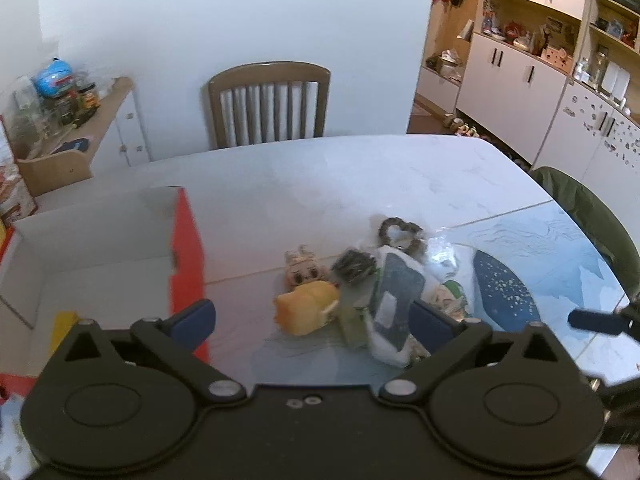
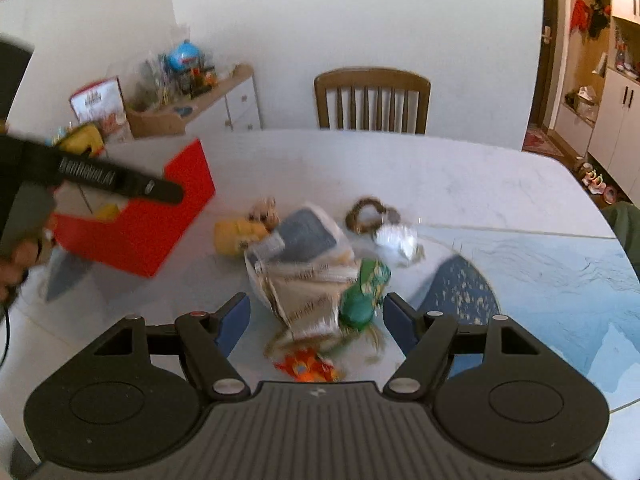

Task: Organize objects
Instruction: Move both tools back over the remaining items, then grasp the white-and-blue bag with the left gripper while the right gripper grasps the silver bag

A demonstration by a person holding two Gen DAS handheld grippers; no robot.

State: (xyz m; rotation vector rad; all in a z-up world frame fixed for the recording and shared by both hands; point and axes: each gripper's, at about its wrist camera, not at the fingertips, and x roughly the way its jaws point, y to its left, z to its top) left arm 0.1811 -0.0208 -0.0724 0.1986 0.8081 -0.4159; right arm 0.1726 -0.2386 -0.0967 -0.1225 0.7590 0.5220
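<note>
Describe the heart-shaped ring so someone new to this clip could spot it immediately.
Start at the red box on the marble table, then move right across the heap of toys and packets. The brown heart-shaped ring lies flat at the heap's far edge, toward the chair. It is the only open loop with table showing through its middle.

One red box stands at the table's left, beside a single heap of small items: one yellow plush toy, one small big-eyed doll, one white-and-blue packet, one green wrapped item, one orange wrapper and one brown heart-shaped ring. One wooden chair stands at the far side.
</note>
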